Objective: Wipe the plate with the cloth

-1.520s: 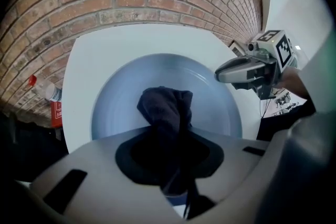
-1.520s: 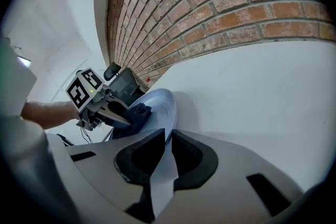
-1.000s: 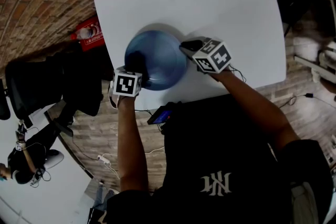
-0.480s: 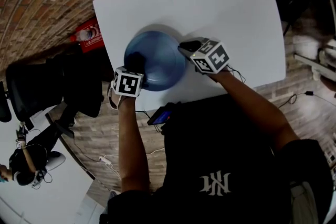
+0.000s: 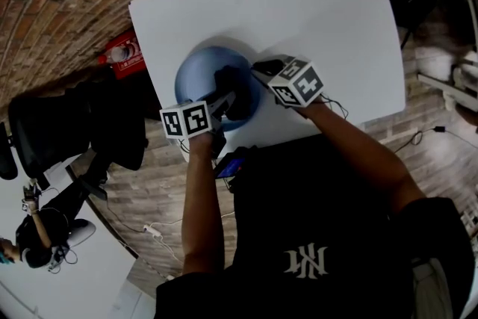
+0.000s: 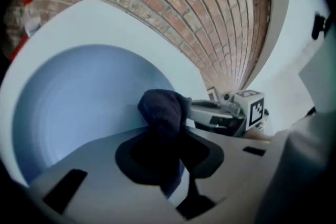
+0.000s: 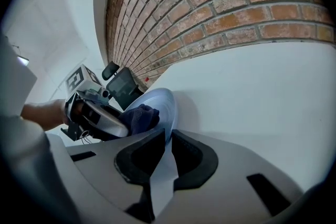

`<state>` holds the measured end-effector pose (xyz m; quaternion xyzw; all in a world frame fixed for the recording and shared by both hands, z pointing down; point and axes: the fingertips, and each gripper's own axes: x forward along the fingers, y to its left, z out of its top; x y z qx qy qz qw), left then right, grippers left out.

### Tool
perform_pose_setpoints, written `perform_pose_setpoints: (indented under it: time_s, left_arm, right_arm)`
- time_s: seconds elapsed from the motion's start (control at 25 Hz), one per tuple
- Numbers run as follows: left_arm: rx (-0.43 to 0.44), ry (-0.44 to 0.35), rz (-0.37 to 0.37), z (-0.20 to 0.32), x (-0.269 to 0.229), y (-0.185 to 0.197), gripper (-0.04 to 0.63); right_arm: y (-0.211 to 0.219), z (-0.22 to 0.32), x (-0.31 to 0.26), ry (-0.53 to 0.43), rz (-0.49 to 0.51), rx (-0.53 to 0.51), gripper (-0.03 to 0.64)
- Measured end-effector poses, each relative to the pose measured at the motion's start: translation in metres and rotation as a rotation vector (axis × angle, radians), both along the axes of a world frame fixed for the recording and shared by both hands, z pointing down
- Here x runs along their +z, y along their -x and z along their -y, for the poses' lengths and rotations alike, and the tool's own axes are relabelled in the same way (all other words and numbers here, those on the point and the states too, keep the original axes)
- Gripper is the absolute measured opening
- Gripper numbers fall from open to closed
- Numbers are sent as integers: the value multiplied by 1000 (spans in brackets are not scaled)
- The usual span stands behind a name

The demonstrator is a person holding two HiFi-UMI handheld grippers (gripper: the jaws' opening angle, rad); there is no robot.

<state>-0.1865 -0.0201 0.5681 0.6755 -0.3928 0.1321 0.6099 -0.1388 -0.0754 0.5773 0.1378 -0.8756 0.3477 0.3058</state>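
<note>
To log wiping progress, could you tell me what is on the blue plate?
A dark cloth, held in the left gripper, rests there; the blue plate beneath it is covered.

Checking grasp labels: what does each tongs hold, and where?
Left tongs: dark cloth, pinched mid-bunch, wad sticking out ahead. Right tongs: blue plate, by its rim.

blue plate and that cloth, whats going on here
A person is wiping a blue plate on a white table, with a gripper in each hand. The right gripper has its jaws shut on the plate's rim, steadying it. The left gripper has its jaws shut on a bunched dark cloth, which sits against the plate's inner face on the side near the right gripper. The wipe looks to be under way, not finished.
</note>
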Motion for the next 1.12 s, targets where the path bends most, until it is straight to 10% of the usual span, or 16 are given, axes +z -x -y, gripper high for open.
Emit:
perform_pose_setpoints:
  time_s: [0.16,1.12]
  left_arm:
    - [-74,7,-126,12,4,-30,80]
    - [236,108,64,-37,31,-26,78]
  right_arm:
    - [0,1,-1,0,2,8,60]
    - [3,1,-1,-87,-38,-40,60]
